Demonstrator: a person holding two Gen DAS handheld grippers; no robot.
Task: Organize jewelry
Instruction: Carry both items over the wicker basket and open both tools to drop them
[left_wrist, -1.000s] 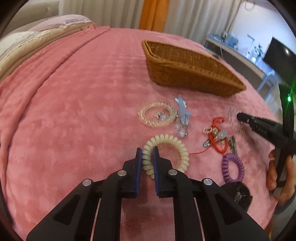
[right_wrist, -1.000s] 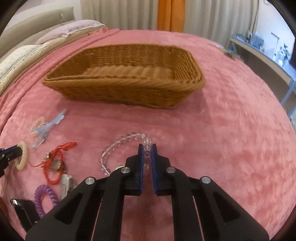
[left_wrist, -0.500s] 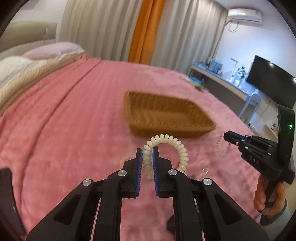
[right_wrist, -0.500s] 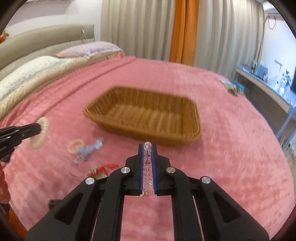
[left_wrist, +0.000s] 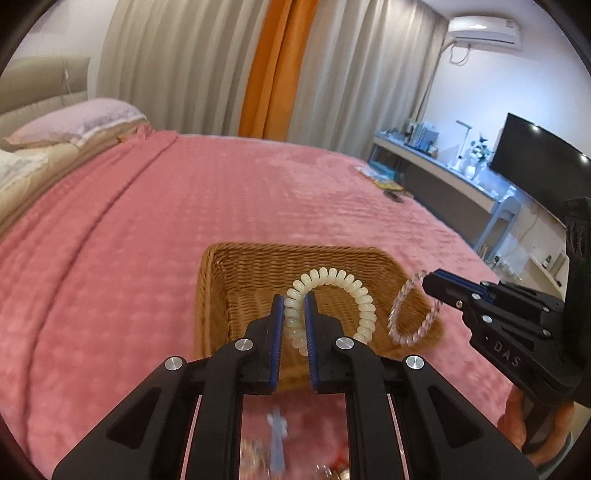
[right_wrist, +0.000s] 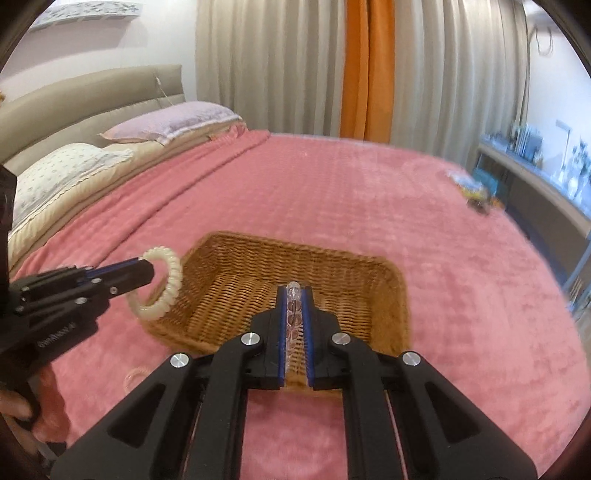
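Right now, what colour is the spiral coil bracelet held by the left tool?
Cream, a pale ivory spiral coil bracelet; it shows best in the left wrist view.

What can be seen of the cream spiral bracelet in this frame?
The cream spiral bracelet is a coiled, glossy, plastic-looking ring of rounded turns, like a phone-cord band. The left tool is shut on one side of it, so the free loop arches up and to the right, clear of the bed. In the right wrist view it hangs in the air over the near left corner of the wicker basket, touching nothing but the pads.
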